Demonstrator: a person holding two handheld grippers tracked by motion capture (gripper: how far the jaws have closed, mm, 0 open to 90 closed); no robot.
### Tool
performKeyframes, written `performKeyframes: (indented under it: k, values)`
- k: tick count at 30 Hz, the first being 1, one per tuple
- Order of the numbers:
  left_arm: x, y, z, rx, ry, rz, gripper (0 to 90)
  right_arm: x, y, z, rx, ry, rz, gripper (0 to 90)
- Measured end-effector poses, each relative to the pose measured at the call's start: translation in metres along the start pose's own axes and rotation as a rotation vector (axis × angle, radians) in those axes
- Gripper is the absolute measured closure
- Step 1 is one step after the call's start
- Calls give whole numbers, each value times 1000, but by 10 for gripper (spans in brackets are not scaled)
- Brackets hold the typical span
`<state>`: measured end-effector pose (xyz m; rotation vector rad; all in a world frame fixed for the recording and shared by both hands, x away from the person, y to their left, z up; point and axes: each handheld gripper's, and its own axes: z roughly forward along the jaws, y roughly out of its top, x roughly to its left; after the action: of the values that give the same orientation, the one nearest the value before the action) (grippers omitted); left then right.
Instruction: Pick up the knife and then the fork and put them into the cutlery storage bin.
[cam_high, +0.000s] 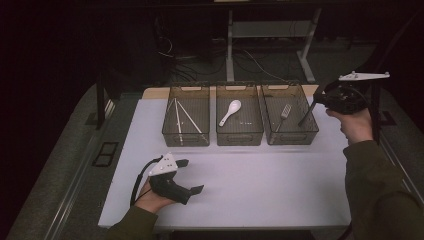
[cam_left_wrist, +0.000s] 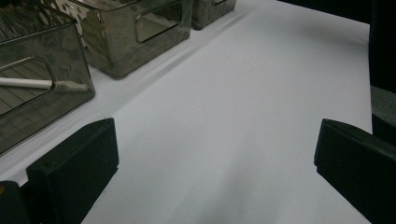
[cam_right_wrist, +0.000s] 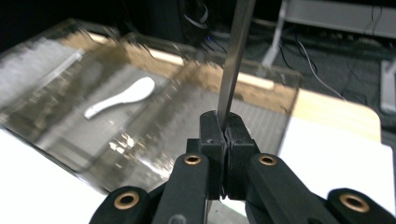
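Note:
My right gripper hangs above the right edge of the right-hand clear bin, shut on a thin metal utensil that slants down into that bin. In the right gripper view the jaws pinch the flat metal strip, whose far end is cut off at the top. A fork lies in the same bin. My left gripper rests low over the white table at the front left, open, with bare tabletop between its jaws.
Three clear bins stand in a row at the back of the white table. The left bin holds white chopsticks, the middle bin a white spoon. Beyond them the floor is dark, with desk legs and cables.

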<state>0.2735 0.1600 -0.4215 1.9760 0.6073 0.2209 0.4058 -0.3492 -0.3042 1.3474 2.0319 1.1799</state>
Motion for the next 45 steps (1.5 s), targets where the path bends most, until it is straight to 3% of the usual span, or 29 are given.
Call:
performKeyframes:
  k: [5, 15, 25, 40, 45]
  values:
    - [0, 0, 2, 9, -3, -7, 0, -9, -7, 10, 80, -24, -2, 885]
    - [-1, 1, 4, 19, -13, 10, 0, -13, -15, 28, 220, -51, -60, 884]
    - [-2, 1, 5, 29, -16, 24, 0, -7, -15, 60, 162, -33, -60, 883]
    - [-2, 2, 7, 29, -28, 26, 0, -2, -20, 105, 200, -50, -39, 882]
    - [-2, 2, 8, 33, -32, 27, 0, 3, -22, 116, 235, -44, -64, 874]
